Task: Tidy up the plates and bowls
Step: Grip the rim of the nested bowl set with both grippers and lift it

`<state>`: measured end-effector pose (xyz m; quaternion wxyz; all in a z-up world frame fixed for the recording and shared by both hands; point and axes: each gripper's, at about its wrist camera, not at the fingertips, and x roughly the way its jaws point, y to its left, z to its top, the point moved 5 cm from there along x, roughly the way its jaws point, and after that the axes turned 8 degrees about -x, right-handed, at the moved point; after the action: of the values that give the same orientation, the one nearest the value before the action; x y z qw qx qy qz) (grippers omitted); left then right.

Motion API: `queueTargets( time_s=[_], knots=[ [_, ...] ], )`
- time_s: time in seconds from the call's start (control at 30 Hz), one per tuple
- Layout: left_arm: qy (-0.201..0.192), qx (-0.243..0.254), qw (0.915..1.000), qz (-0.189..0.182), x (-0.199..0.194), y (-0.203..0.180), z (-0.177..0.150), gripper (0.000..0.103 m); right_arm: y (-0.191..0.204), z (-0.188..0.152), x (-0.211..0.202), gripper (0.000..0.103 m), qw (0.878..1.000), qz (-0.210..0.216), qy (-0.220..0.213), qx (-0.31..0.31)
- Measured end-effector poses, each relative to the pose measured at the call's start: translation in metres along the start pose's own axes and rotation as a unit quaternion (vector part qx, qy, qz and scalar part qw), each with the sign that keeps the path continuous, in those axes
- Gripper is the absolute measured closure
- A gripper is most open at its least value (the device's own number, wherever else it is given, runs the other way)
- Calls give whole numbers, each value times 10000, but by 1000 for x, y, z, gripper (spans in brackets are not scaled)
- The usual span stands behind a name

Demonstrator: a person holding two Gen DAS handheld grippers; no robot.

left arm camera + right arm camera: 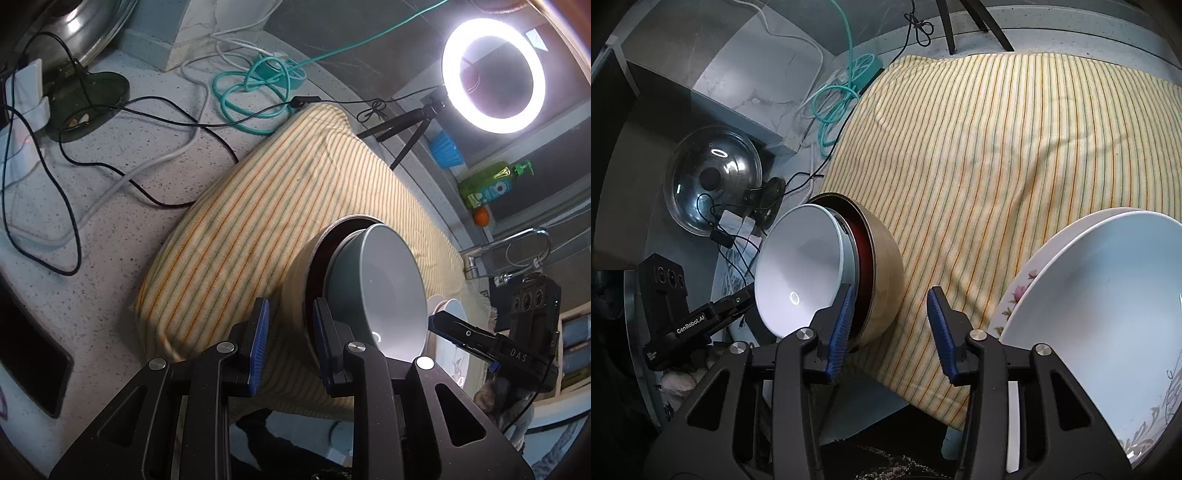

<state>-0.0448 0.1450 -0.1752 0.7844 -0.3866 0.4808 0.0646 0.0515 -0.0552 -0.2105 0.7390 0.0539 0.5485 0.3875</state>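
Both tongs, left [290,343] and right [892,332], are hanging open and empty; nudging the nested bowls [827,273] risks sliding them off the striped cloth [997,155] at the table's near edge.

A grey-blue bowl [384,291] is nested in a red-lined beige bowl [882,273] on the striped cloth, with two stacked white plates [1100,314] set just beside.

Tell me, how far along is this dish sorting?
Mostly sorted, it seems: three bowls sit nested on the striped cloth, and the plates are stacked beside them. Nothing is in hand; both the left gripper and right gripper have open, empty jaws. What remains isn't visible.
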Motion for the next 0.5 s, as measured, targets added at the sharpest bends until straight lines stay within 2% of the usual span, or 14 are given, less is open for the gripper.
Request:
queueTargets(
  time_s=[0.07, 0.5],
  knots=[
    [-17, 36, 10000, 66, 1, 2, 0, 81, 3, 0, 2, 69, 10000, -16, 32, -62],
    [226, 118, 9997, -37, 18, -1, -1, 82, 11, -1, 23, 81, 9995, -161, 244, -144]
  ],
)
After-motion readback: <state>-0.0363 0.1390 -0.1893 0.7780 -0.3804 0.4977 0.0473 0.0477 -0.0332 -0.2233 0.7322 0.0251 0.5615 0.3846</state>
